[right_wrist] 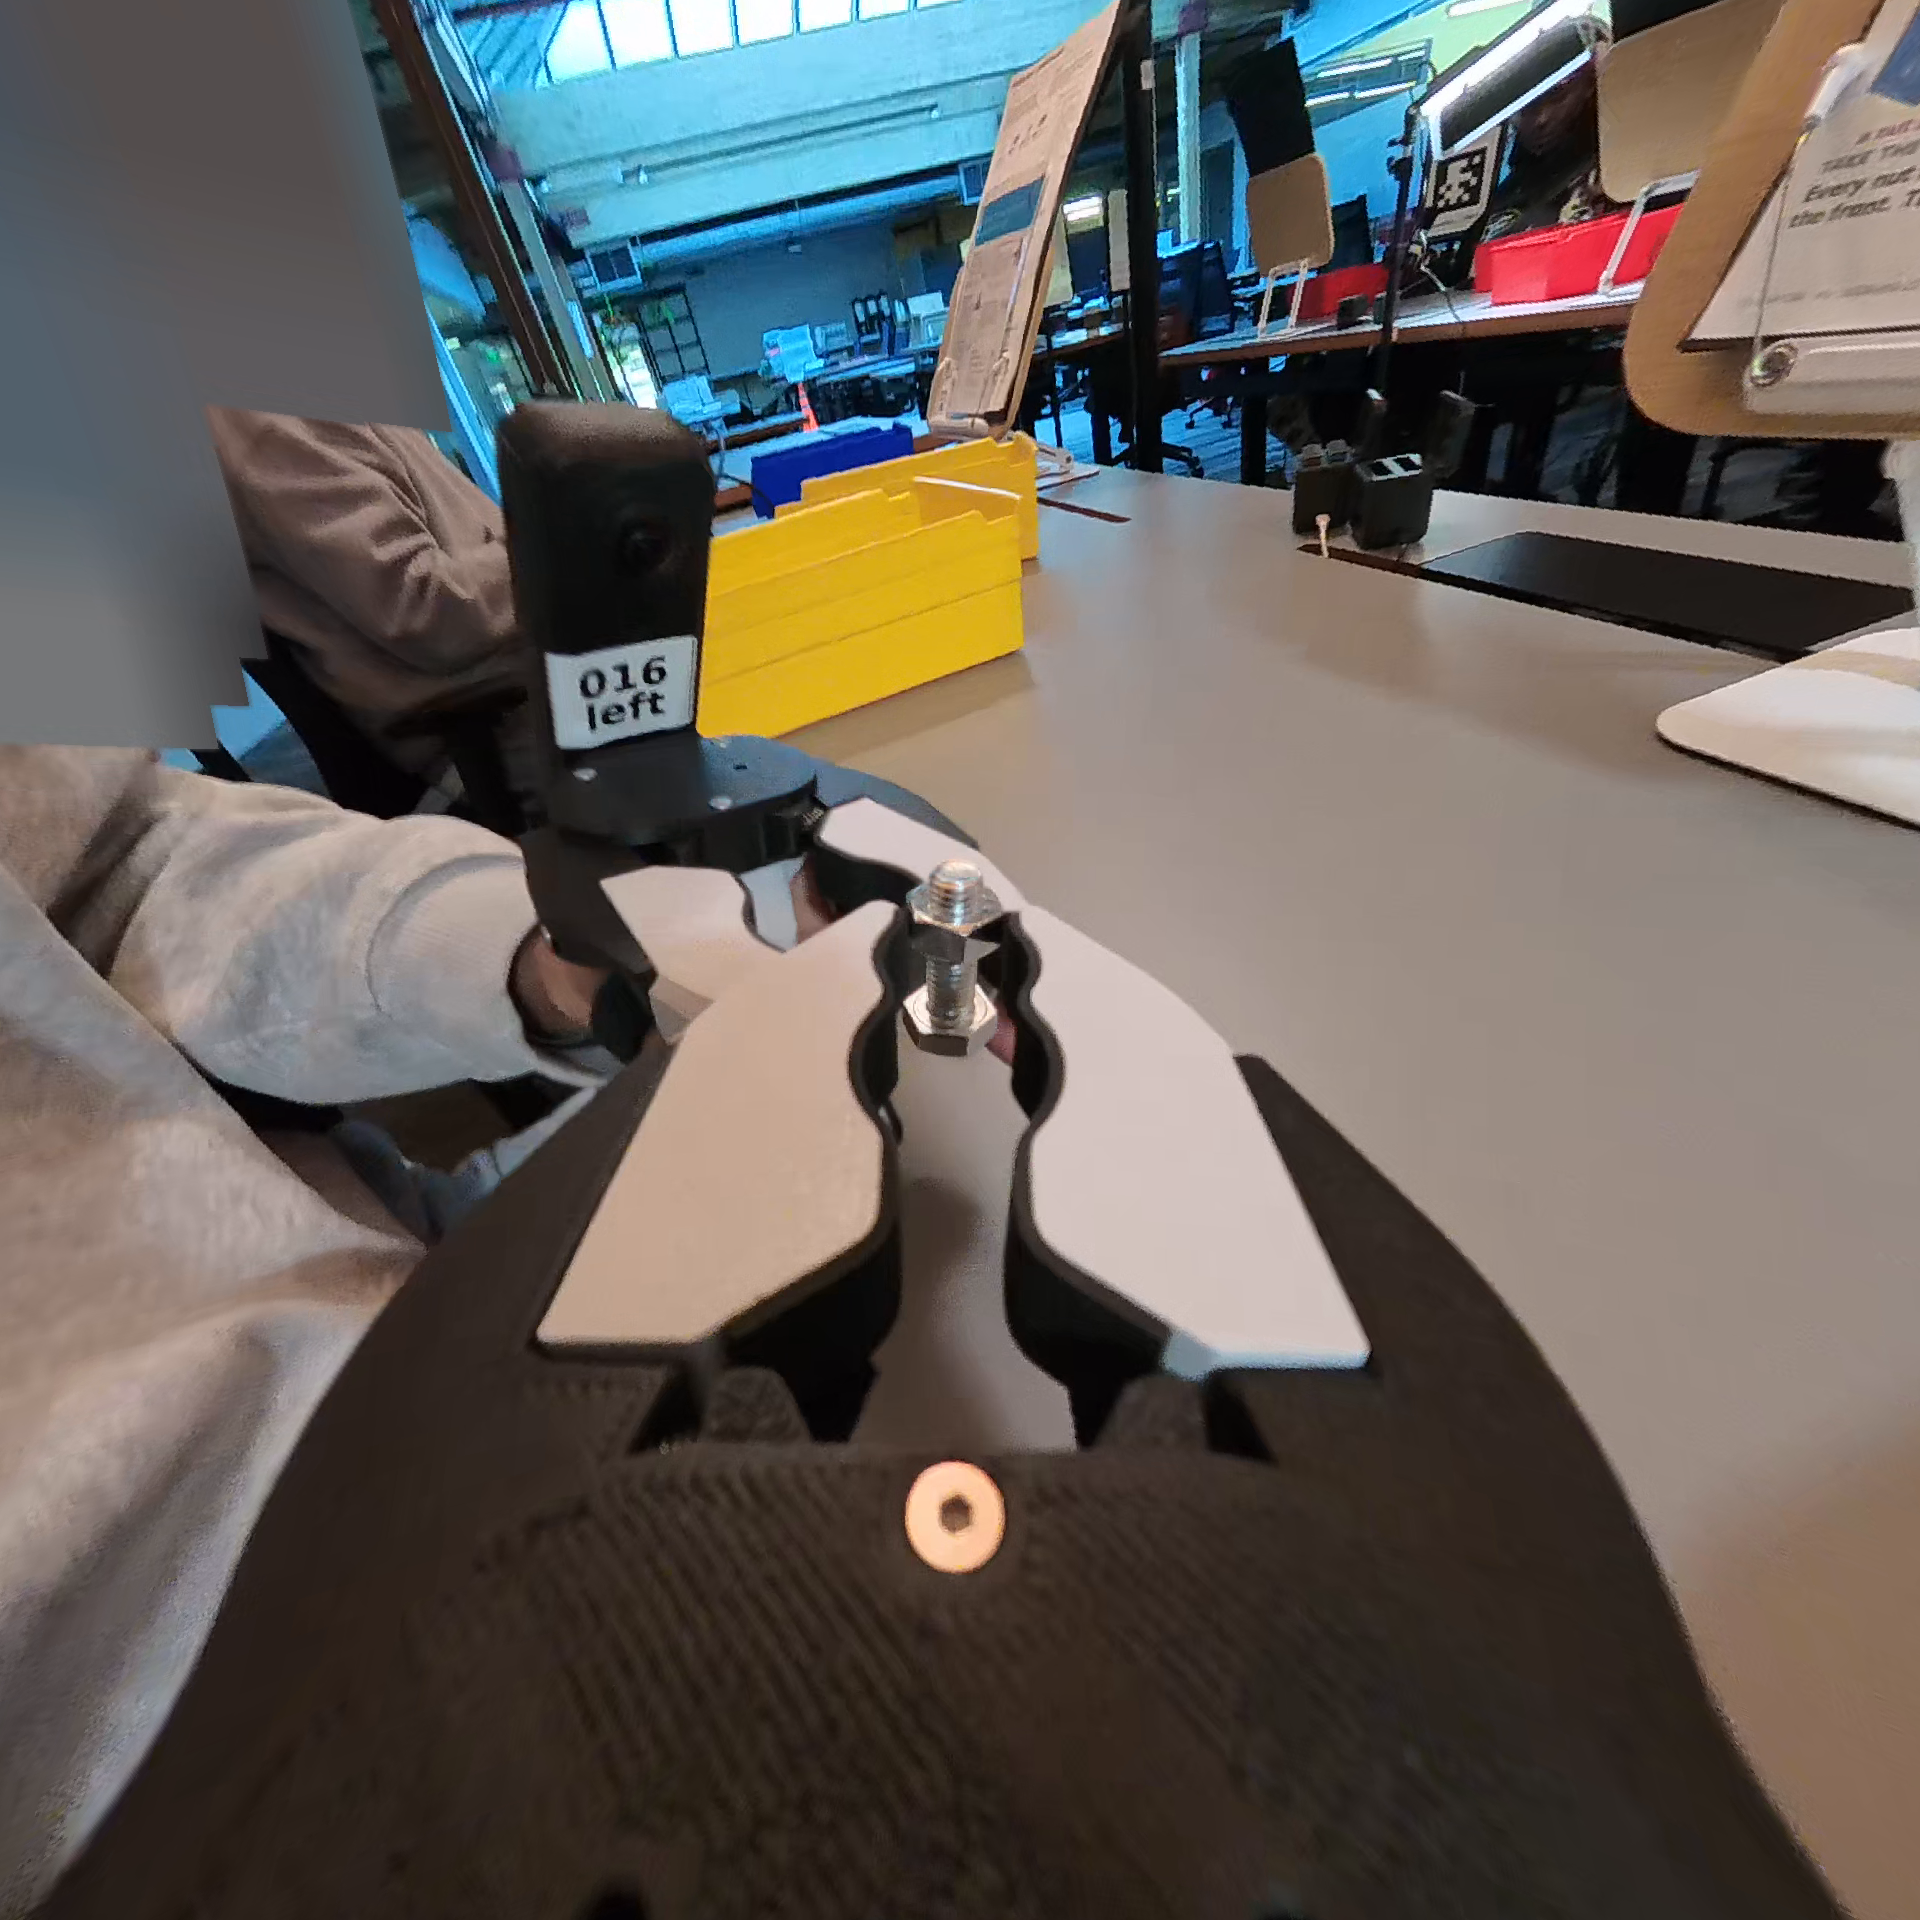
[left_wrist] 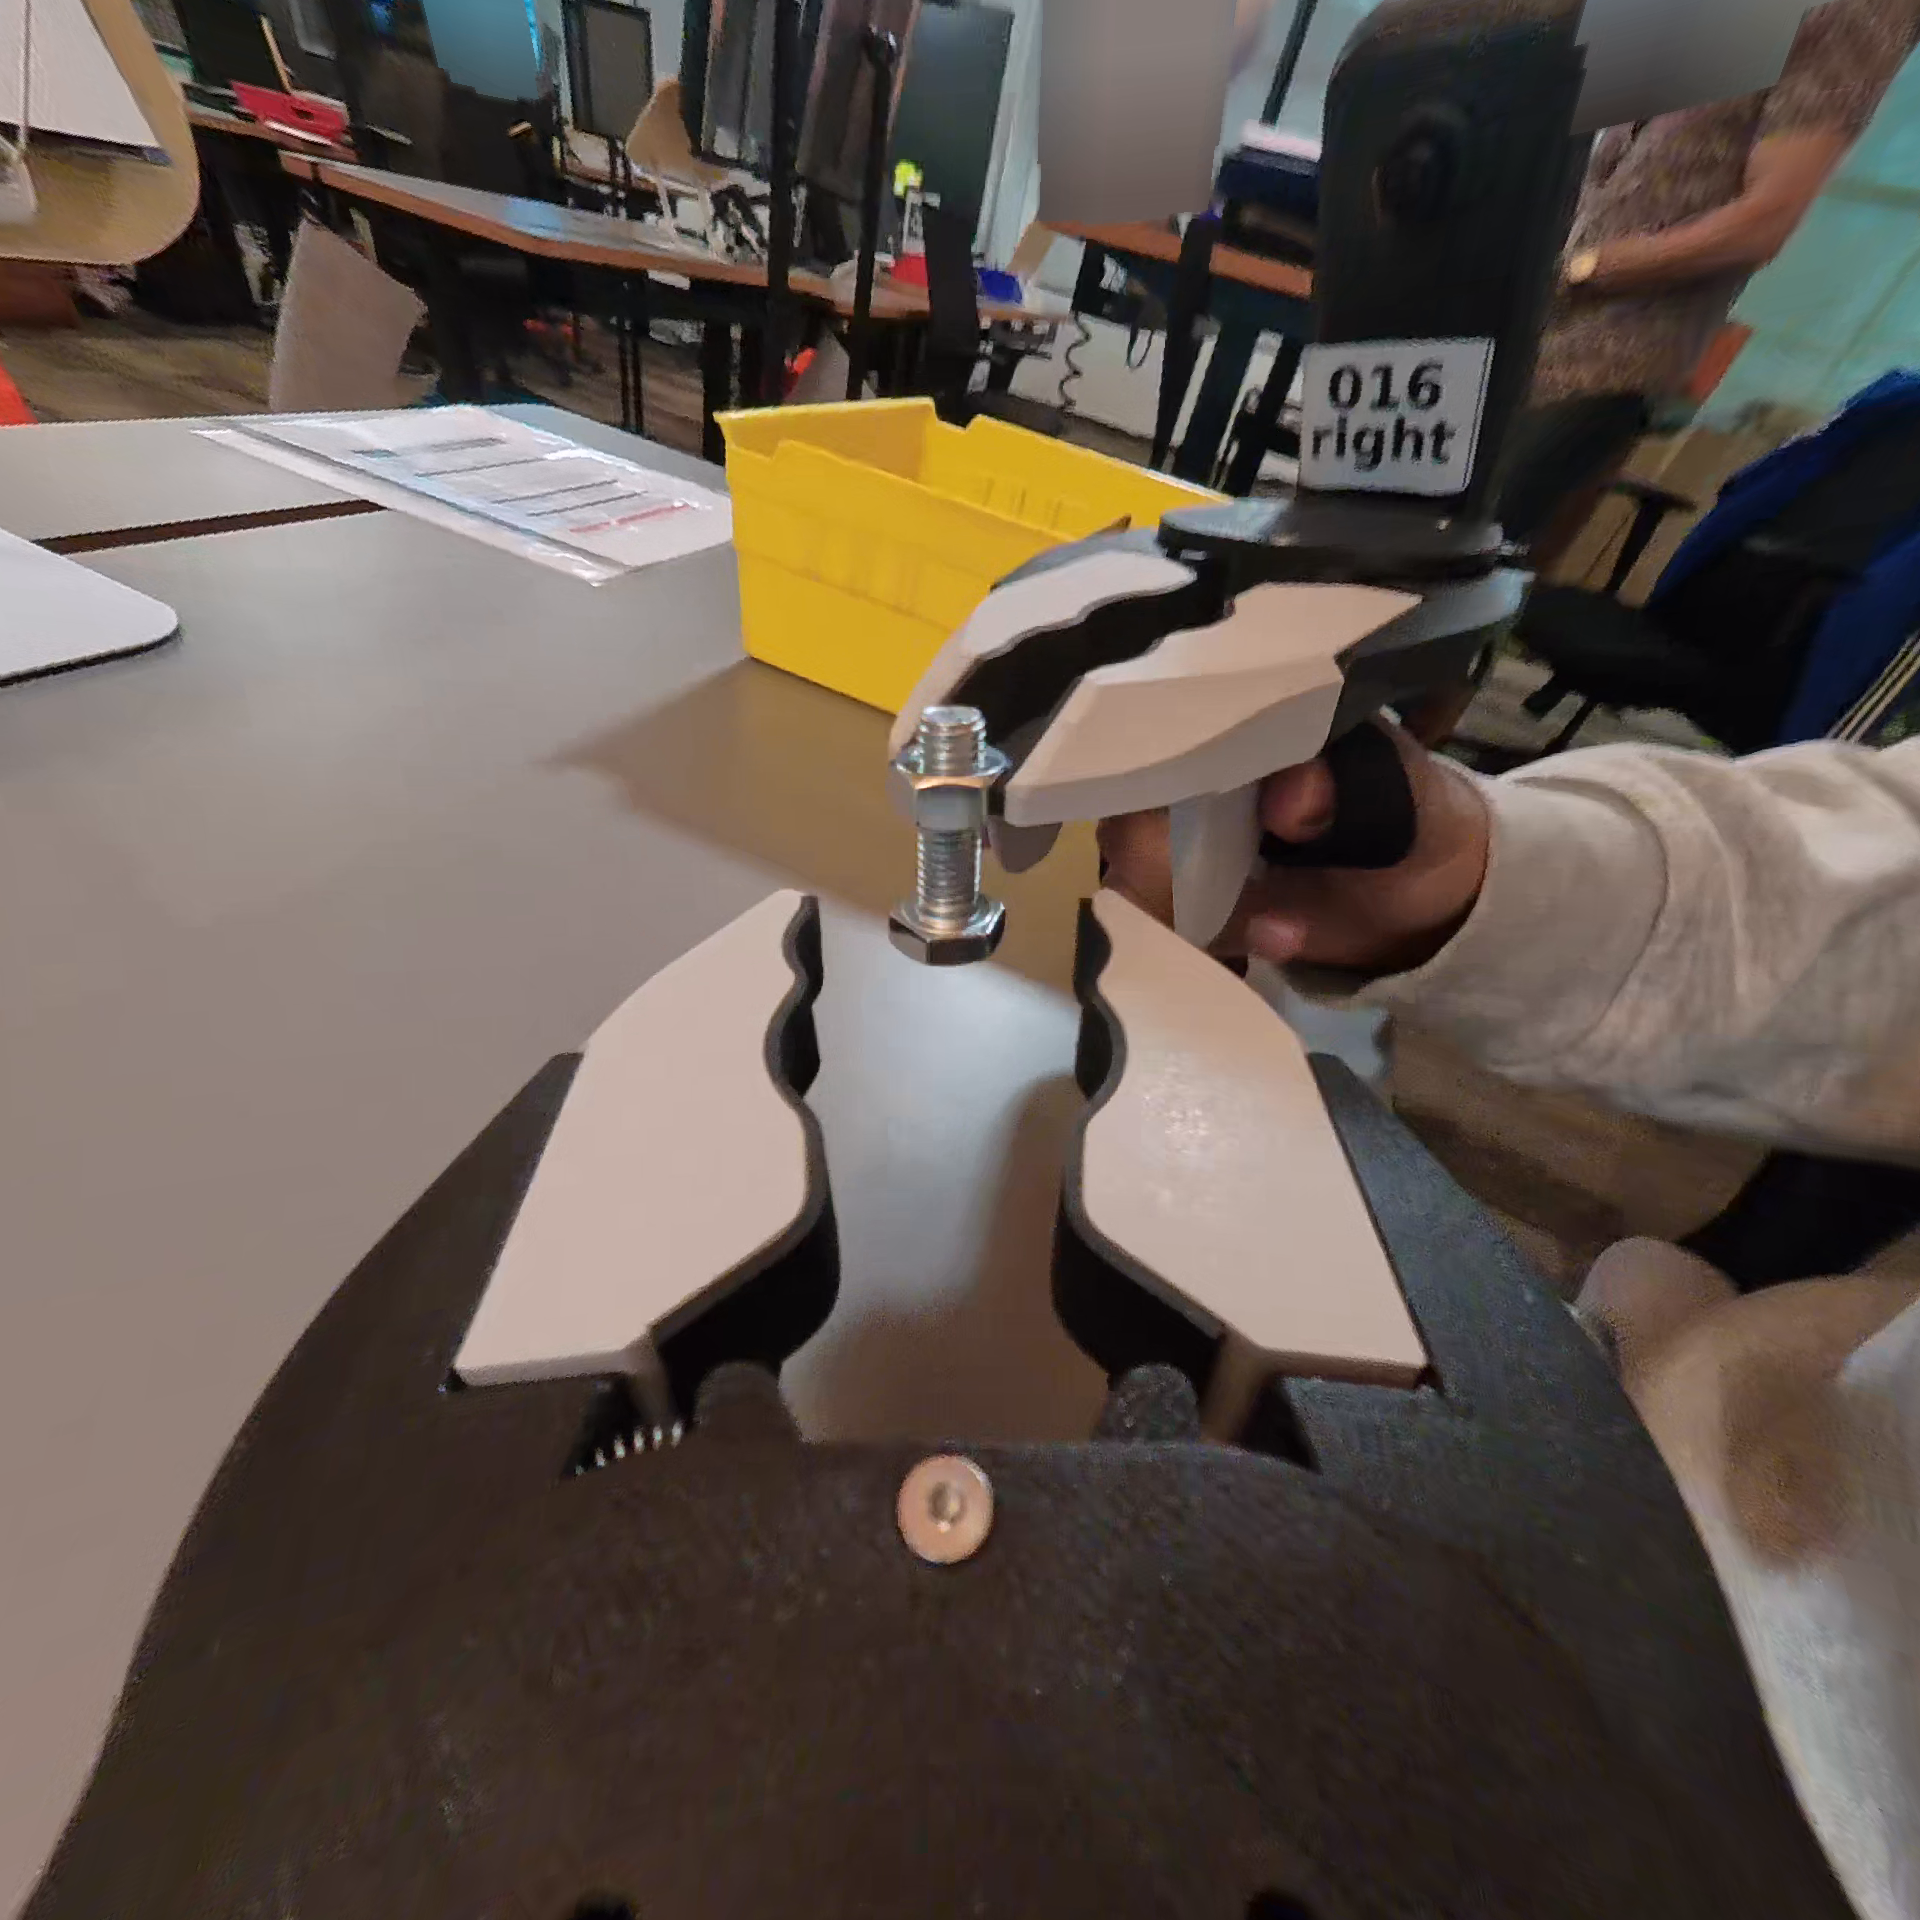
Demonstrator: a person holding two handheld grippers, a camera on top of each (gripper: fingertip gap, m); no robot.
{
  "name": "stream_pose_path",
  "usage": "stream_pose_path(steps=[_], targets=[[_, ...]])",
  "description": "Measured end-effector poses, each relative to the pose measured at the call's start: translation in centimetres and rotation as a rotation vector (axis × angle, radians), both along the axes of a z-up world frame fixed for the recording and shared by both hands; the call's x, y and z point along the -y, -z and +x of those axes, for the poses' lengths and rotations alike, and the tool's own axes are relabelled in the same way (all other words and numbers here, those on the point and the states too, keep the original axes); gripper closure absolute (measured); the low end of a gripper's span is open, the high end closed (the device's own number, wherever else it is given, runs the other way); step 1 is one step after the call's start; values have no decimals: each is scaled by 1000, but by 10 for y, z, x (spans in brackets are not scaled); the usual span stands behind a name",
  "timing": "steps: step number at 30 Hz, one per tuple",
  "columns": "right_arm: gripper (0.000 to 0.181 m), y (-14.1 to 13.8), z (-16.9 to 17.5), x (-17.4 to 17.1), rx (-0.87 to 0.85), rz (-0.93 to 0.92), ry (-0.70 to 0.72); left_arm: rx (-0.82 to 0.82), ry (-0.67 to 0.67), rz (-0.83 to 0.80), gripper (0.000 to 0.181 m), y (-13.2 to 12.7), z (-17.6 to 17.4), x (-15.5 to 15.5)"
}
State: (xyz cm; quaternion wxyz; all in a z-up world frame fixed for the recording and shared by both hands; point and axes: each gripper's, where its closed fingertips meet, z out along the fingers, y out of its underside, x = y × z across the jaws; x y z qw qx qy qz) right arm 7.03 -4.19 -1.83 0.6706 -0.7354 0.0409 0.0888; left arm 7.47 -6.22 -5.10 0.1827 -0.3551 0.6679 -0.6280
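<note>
My right claw (right_wrist: pixel 951 956) is closed on the bolt (right_wrist: pixel 948 971), gripping it around the nut (right_wrist: pixel 954 916) near the threaded end, so the bolt hangs upright, head down, above the worktop (right_wrist: pixel 1403 831), at the centre of the right wrist frame. In the left wrist view, my left claw (left_wrist: pixel 945 935) stands wide apart and holds nothing. The bolt's hex head (left_wrist: pixel 948 928) sits just ahead of its fingertips (left_wrist: pixel 779 925), close by but apart. A yellow bin (left_wrist: pixel 883 540) rests on the worktop behind, in the upper middle of that frame, with a laminated sheet (left_wrist: pixel 488 478) to its left.
</note>
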Motion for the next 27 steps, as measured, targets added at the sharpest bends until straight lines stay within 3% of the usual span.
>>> stream_pose_path(steps=[4,10,13,27], targets=[[164,-2,-2,3,25,12,-19,36,14,69,140,1,-3,0],[164,-2,-9,4,10,18,-89,43,125,-21,147,-6,-14,1],[164,5,-7,5,71,-29,-93,38,155,-30,144,-6,-16,-2],[164,-6,-22,4,-32,58,-182,67,252,-43,144,-9,-29,-1]])
